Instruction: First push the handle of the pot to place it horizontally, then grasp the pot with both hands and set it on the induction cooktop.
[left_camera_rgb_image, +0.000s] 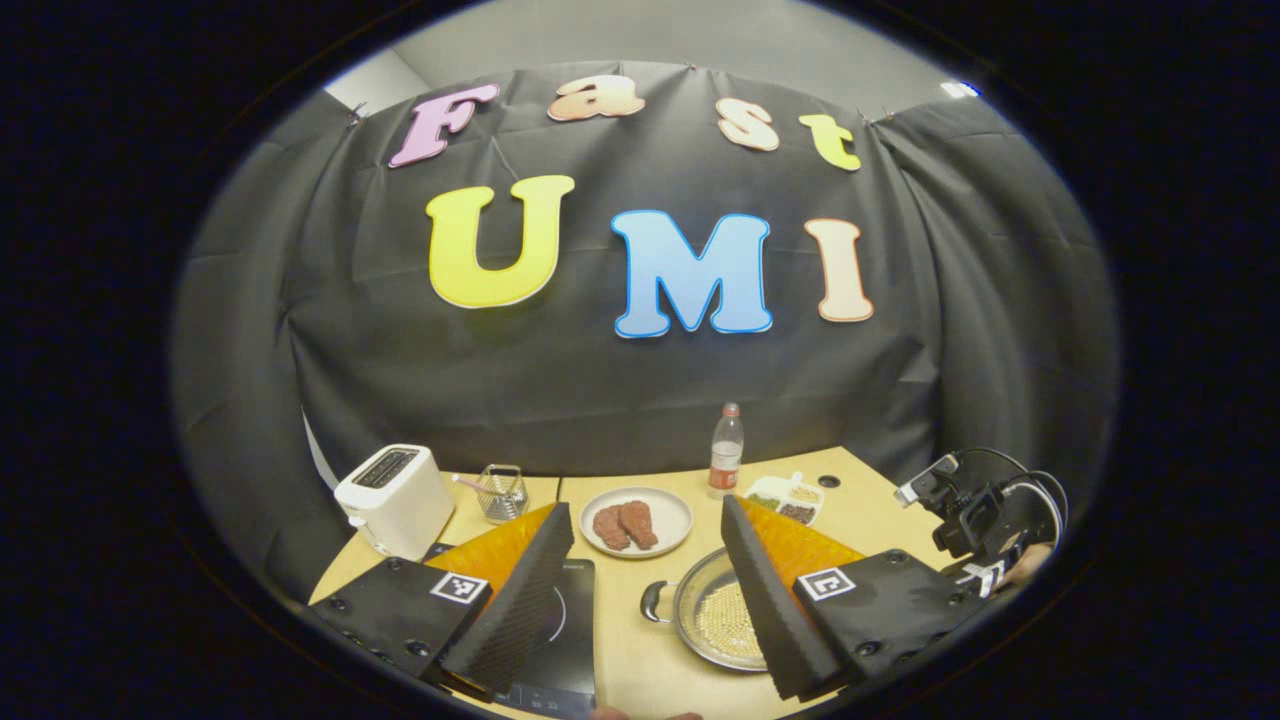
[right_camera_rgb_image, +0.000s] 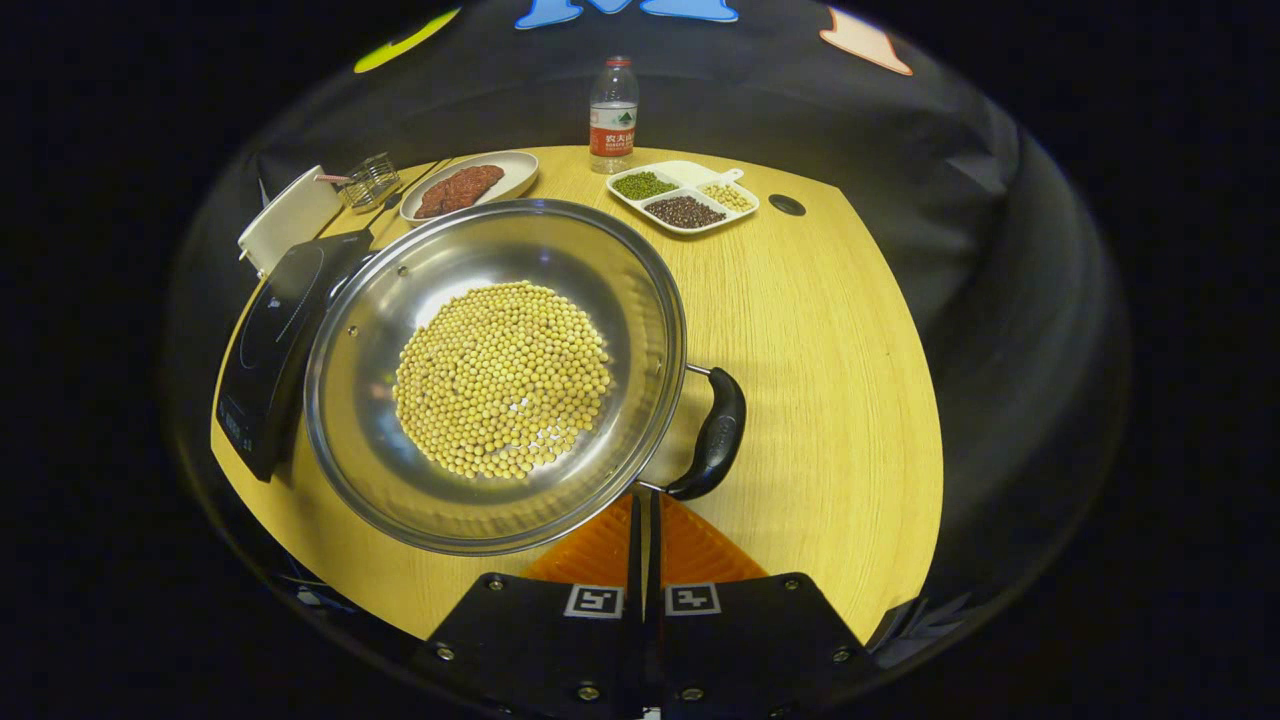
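Two handheld grippers work over a pale wooden table (right_camera_rgb_image: 830, 330): the right gripper (right_camera_rgb_image: 645, 520) has its fingers pressed together with nothing between them, their tips at the near rim of a shiny round steel pot (right_camera_rgb_image: 380, 300), just beside its black side handle (right_camera_rgb_image: 715, 435); the left gripper (left_camera_rgb_image: 645, 560) hangs above the table with fingers spread wide apart. Yellow soybeans (right_camera_rgb_image: 500, 380) cover the pot's bottom. A black flat induction cooktop (right_camera_rgb_image: 275, 340) lies just beside the pot, which sits on the table. Farther back stand an oval plate of reddish meat (right_camera_rgb_image: 470, 185), a white divided dish of beans (right_camera_rgb_image: 680, 195), a clear plastic water bottle (right_camera_rgb_image: 613, 105), a small wire basket (left_camera_rgb_image: 503, 493) and a white toaster (left_camera_rgb_image: 393, 498).
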